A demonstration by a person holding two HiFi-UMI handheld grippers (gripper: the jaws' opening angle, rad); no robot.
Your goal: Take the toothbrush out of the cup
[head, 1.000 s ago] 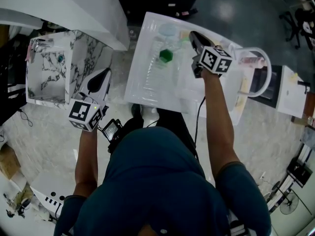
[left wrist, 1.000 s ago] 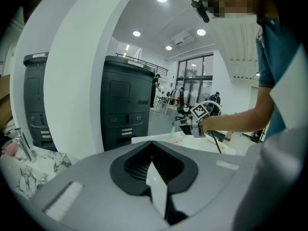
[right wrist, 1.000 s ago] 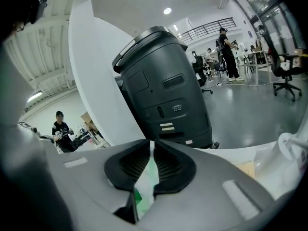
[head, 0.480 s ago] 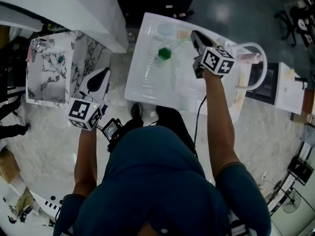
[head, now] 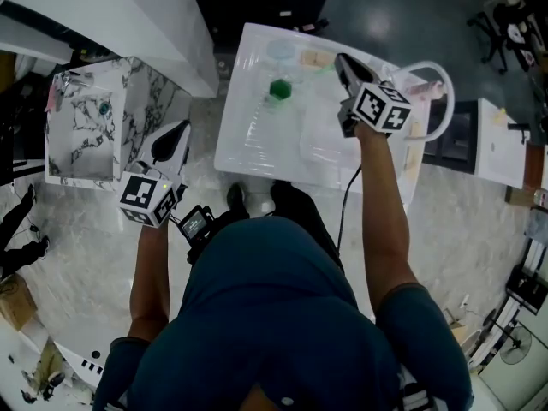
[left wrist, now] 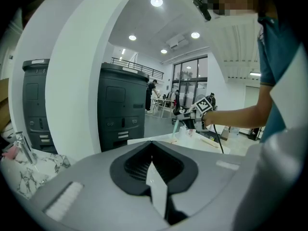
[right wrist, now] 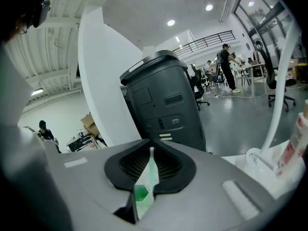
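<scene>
On the white table (head: 257,148) stands a clear cup with a green bottom (head: 278,88). To its right my right gripper (head: 341,62) is shut on a thin pale green toothbrush (head: 315,73), which slants from the jaws toward the cup. In the right gripper view the toothbrush (right wrist: 149,170) is clamped upright between the pads, with the green of the cup (right wrist: 141,194) showing below. My left gripper (head: 175,134) hangs off the table's left side over the floor, its jaws together with nothing in them. From the left gripper view the right gripper (left wrist: 201,110) is seen far off.
A marble-patterned basin (head: 81,118) sits at the left beside a white pillar (head: 128,15). A white hose loop (head: 441,101) and a bottle (right wrist: 296,146) stand at the table's right end. A dark grey machine (right wrist: 161,105) stands beyond the table.
My right gripper has risen and drawn to the right, away from the green cup, with the toothbrush in it. The left gripper has hardly shifted.
</scene>
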